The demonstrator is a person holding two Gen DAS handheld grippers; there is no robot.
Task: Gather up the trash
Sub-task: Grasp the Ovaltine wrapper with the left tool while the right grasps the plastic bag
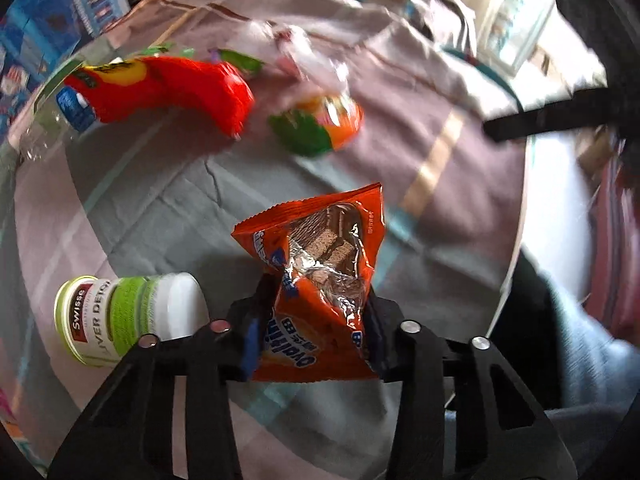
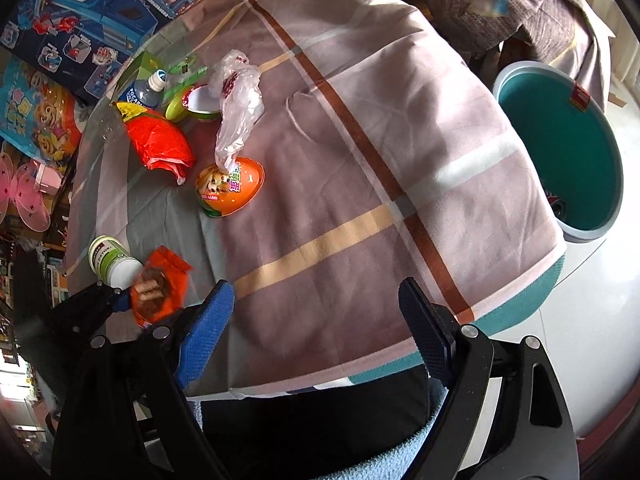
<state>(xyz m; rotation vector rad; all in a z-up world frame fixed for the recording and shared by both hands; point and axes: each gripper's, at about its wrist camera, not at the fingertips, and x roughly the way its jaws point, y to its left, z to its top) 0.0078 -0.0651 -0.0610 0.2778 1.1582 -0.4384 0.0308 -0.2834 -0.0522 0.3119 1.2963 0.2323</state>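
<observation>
My left claw [image 1: 316,312] squeezes an orange snack wrapper [image 1: 320,264], with both pads pressed on its lower half and the top sticking out past the tips. Just left of this claw lies a white pill bottle [image 1: 128,316] with a green band. Farther ahead of it I see a red bag [image 1: 180,88] and an orange egg toy [image 1: 320,124], both blurry here.

My right claw's camera shows them sharply: the red bag [image 2: 158,144], the egg toy [image 2: 230,186] and a clear plastic bag [image 2: 238,108] standing up from the egg. It also shows things the left camera misses: a small blue-label bottle [image 2: 148,90] and a green-rimmed cup [image 2: 200,104] far ahead, and a teal bin [image 2: 560,152] on the floor off to the right.

My right claw [image 2: 316,300] is wide open with nothing in it. Under it is a checked cloth [image 2: 360,160] in pink, grey and brown over the table. Toy boxes [image 2: 92,20] pile up far to the left.
</observation>
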